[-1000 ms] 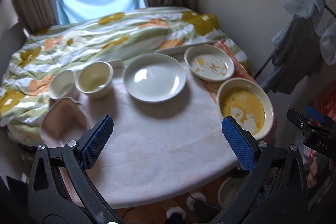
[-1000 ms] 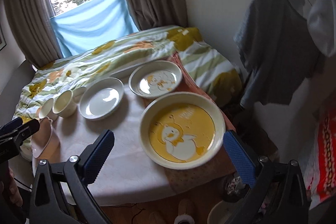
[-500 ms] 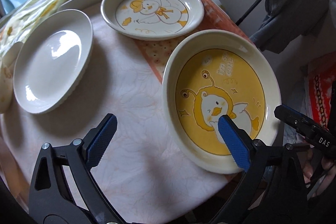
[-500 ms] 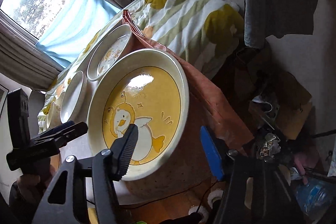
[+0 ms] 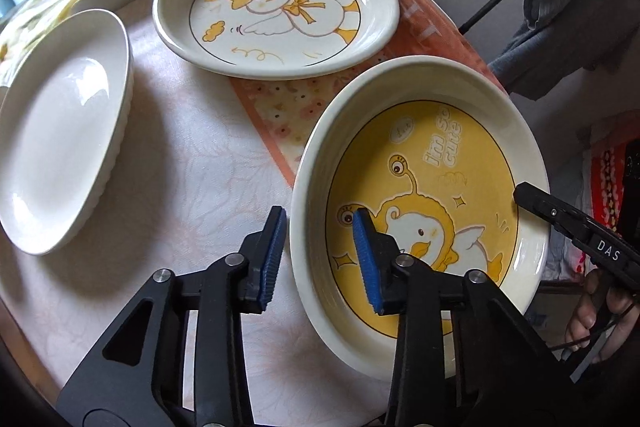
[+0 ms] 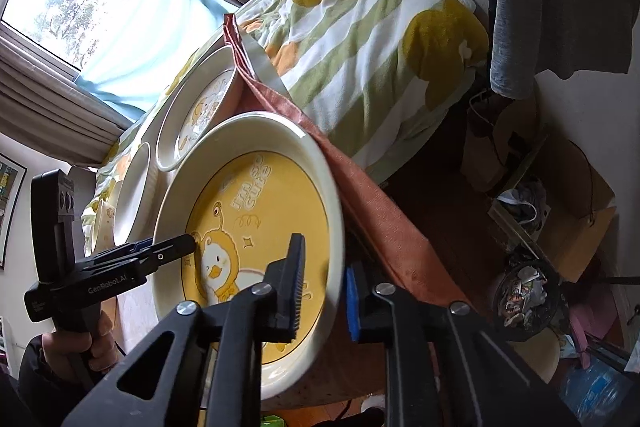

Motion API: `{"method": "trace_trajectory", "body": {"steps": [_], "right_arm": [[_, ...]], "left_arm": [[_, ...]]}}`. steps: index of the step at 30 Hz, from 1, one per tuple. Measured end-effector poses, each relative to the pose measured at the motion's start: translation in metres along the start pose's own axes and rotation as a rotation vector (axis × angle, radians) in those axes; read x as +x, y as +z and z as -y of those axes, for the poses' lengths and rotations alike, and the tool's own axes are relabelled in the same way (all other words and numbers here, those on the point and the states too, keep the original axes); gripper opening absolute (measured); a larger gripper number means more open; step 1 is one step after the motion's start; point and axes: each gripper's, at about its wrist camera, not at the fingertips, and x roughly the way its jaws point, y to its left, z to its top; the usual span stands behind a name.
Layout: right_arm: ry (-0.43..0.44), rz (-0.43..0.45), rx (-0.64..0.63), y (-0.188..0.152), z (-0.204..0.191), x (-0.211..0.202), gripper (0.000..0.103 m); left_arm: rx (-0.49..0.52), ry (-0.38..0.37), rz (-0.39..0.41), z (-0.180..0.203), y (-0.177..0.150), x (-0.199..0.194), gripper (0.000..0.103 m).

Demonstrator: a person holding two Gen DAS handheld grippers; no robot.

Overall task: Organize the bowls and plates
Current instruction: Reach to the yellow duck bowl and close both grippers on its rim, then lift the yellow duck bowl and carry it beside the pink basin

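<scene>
You've got both grippers straddling the rim of the big round cream ceramic dish with the yellow duck cartoon inside (image 5: 424,195), which sits at the edge of the desk (image 5: 192,163), partly on an orange patterned cloth (image 5: 288,111). Your left gripper (image 5: 320,259) has just been closing: one blue pad is inside the dish, the other outside the wall, but I can't tell whether they're actually biting yet. Your right gripper (image 6: 322,289) has also just been closing on the opposite rim, and there the pads look pressed onto the wall.

Stuff that could bite you from here, as I see it:

- If the left side isn't fully clamped when you lift, the dish could pivot on the right grip and slide out. Glazed ceramic is slick.
- The dish hangs near the desk edge with floor clutter below, so a slip probably means a smashed dish.
- Lifting unevenly could drag the cloth and nudge the shallow white duck-print plate (image 5: 276,3) just beside it.
- The plain white ribbed plate (image 5: 64,131) sits well apart, so it's likely safe.
</scene>
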Motion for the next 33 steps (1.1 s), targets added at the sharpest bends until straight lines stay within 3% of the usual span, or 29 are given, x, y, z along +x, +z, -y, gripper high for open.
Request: {"method": "trace_trajectory", "body": {"steps": [11, 17, 25, 33], "right_arm": [[-0.035, -0.018, -0.06, 0.006, -0.003, 0.001, 0.01], [-0.032, -0.009, -0.105, 0.012, -0.016, -0.009, 0.01], [-0.002, -0.024, -0.25, 0.014, -0.073, -0.03, 0.01], [0.085, -0.082, -0.374, -0.008, -0.147, -0.021, 0.01]], "left_arm": [[0.015, 0.032, 0.026, 0.006, -0.008, -0.011, 0.022], [-0.025, 0.028, 0.056, 0.001, -0.014, -0.031, 0.022], [-0.12, 0.064, 0.157, -0.029, -0.047, -0.099, 0.022], [-0.264, 0.147, 0.223, -0.088, -0.108, -0.161, 0.022]]}}
